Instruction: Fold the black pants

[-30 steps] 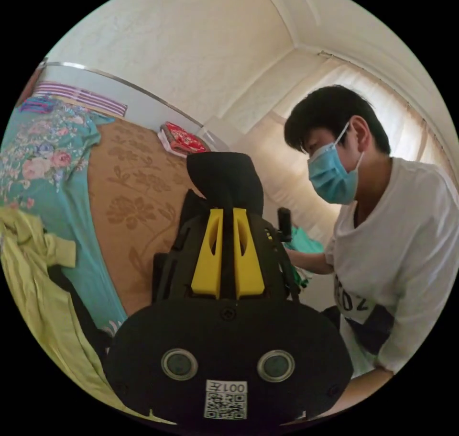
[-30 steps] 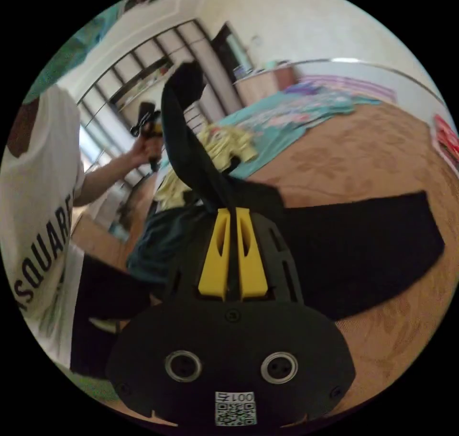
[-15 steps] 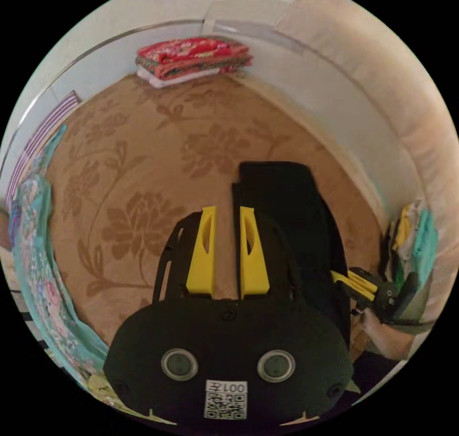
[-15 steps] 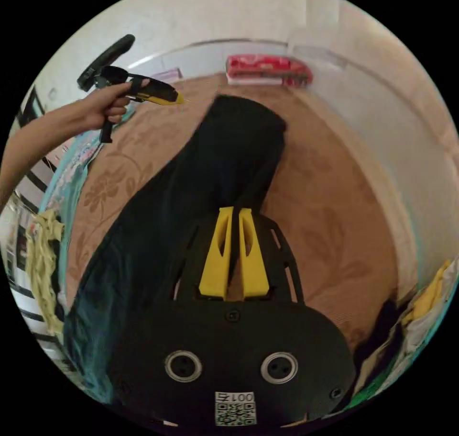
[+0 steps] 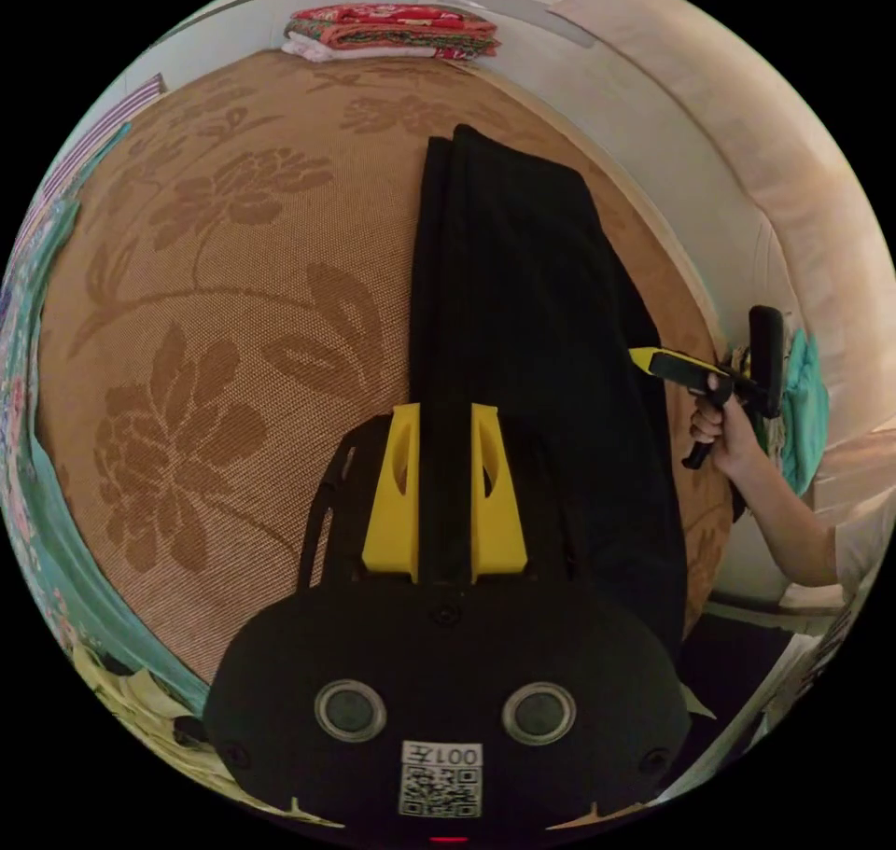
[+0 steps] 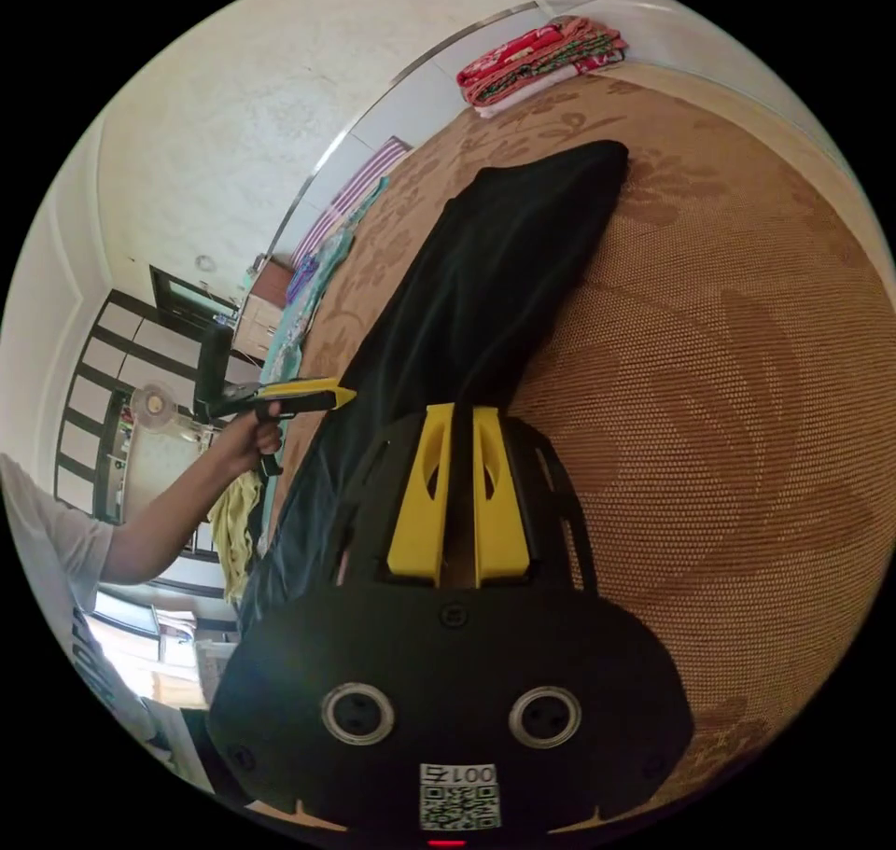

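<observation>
Long black pants (image 5: 523, 327) flat along bed's edge, clamped in both left tongs (image 5: 444, 421) and right tongs (image 6: 457, 421).

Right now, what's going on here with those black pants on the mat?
A person is folding the black pants with a handheld gripper in each hand. The pants lie stretched out long and narrow on the brown flowered mat. The left gripper has black cloth between its jaws at the near end. The right gripper sits at the pants' other long edge, with cloth in the narrow gap between its jaws. A folded red blanket stack sits at the far edge of the mat.
</observation>
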Motion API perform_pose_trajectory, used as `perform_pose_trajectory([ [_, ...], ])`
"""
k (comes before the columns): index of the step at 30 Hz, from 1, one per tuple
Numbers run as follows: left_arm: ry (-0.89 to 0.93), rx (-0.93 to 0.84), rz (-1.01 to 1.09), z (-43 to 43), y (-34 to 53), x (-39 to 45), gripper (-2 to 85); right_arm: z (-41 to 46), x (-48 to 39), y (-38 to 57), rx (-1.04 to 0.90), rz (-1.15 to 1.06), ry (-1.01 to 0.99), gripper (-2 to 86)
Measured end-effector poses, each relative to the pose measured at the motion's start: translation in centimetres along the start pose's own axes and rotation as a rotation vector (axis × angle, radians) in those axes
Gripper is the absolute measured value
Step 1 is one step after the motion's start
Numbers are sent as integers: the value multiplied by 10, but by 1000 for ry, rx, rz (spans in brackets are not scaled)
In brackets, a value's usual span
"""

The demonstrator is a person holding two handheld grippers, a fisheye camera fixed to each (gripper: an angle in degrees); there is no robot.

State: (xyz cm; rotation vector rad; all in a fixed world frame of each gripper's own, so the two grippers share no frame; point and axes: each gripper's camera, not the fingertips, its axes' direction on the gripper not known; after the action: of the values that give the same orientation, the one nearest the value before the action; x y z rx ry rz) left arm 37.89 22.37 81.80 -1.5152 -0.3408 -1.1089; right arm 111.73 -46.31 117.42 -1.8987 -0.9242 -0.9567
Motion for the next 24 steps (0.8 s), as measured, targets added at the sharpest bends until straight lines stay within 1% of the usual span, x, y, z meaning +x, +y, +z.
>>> perform_pose_trajectory([
  [3,30,20,13,-12,-11,1,14,5,-5,1,1,-10,68,19],
  [6,-12,101,23,-41,-8,16,1,-1,-23,4,43,-58,126,17],
  [10,-94,152,17,-67,1,31,-8,0,-31,10,50,-64,114,15],
  [12,-70,135,-4,-62,-1,28,-9,11,-27,17,34,-37,167,14],
  [17,-72,104,-27,-68,-13,30,-11,11,-28,21,51,-28,168,12],
  [19,-78,100,-14,-70,-17,34,-14,12,-30,19,38,-41,185,10],
  [21,-75,83,-17,-69,-21,35,-15,16,-28,13,-6,-4,171,9],
  [24,-67,84,-15,-76,-27,40,-14,11,-35,9,-11,-4,181,9],
])
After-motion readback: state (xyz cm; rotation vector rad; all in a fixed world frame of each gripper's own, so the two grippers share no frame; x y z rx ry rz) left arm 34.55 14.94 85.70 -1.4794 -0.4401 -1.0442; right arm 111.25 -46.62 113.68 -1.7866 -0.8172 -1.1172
